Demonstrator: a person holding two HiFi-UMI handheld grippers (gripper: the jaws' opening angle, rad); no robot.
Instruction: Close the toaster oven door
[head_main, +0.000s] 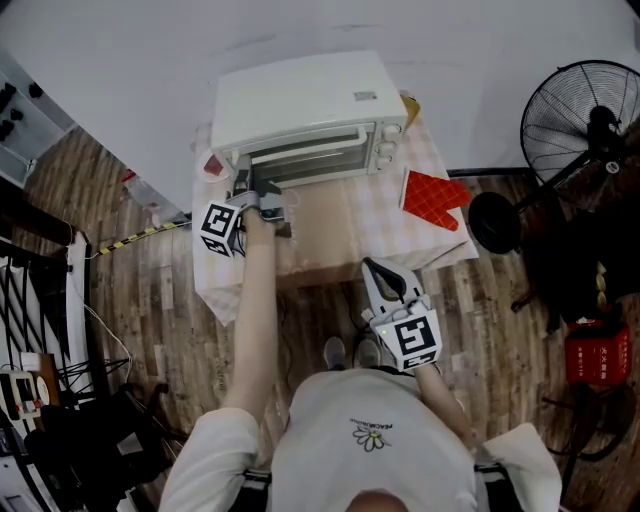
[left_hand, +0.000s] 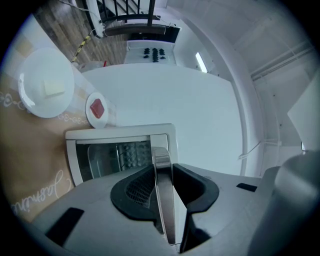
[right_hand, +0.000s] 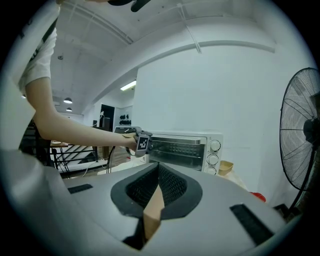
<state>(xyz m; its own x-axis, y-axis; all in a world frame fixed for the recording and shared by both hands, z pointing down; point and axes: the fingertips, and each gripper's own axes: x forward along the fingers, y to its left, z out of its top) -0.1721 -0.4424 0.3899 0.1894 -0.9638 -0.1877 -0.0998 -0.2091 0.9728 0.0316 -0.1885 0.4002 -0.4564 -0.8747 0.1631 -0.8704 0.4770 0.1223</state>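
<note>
**Left gripper on the door handle, right gripper idle**

Head view: The toaster oven (head_main: 310, 115) sat at the back of the table (head_main: 330, 235), close to the wall. The left gripper (head_main: 252, 188) reached to the left end of the oven's front, probably because the door (head_main: 312, 157) swings from its handle and a grip there lets the arm steer it. The right gripper (head_main: 377, 268) hung well in front of the oven at the table's near edge, apparently not needed for a one-handed job. A red oven mitt (head_main: 432, 198) lay just right of the oven, clear of the door's swing.

Left gripper view: The jaws pinched the shiny metal handle (left_hand: 162, 200) between their dark pads, with the bar running straight along the gap. Beyond it showed the white door frame and its glass window, with the rack dim behind the pane.

Right gripper view: The right jaws met at their tips with nothing between them. The oven stood ahead, a white box with a column of knobs right of the glass. The door looked upright against the front, or nearly so. Whether it was fully seated could not be told.
</note>
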